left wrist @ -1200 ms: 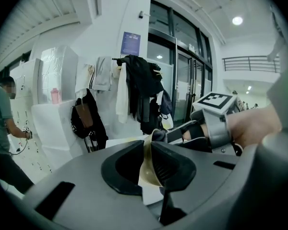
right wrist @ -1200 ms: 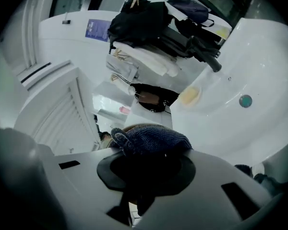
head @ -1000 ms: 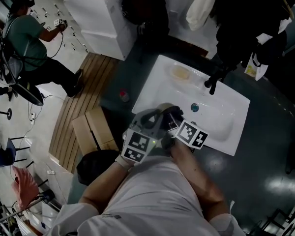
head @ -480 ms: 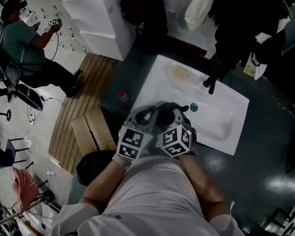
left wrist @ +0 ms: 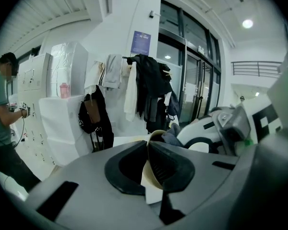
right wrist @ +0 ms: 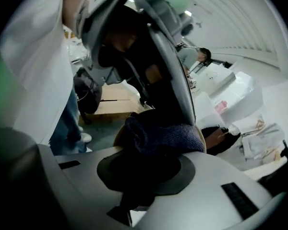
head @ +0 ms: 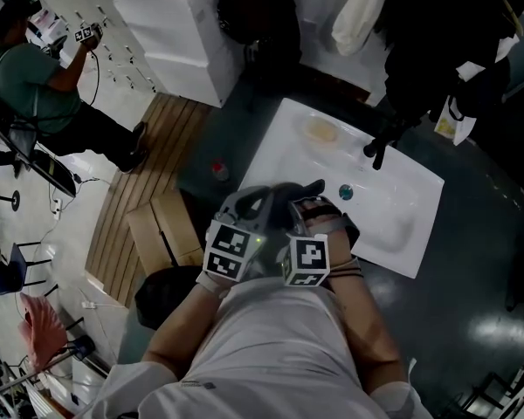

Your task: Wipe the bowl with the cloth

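Overhead and gripper-mounted views of a washroom corner. The dark floor (head: 472, 260) carries a white cabinet (head: 183, 33) at the upper left, a slatted wooden platform (head: 144, 177) below it, and a white sink (head: 393, 190) set diagonally at the centre. The operator's torso (head: 279, 347) fills the lower middle of the head view, and a second person (head: 35, 77) stands at the far upper left. Cardboard boxes (head: 162, 230) lie between the platform and the operator, and hanging clothes (left wrist: 149, 90) line the wall behind the sink. A black faucet (head: 380, 145) stands on the sink's far rim. The two grippers are held side by side, close against the operator, over the near left corner of the sink. The left gripper (left wrist: 148, 145) has its jaws clamped on the wall of a cream bowl (left wrist: 150, 175), one jaw outside and one inside, so the bowl is held in the air just beside the right gripper. The right gripper (right wrist: 146, 164) has its jaws clenched on a dark blue cloth (right wrist: 163, 133), which bunches up over the jaw tips and sits inside the bowl, with the bowl's pale rim showing to either side of it.
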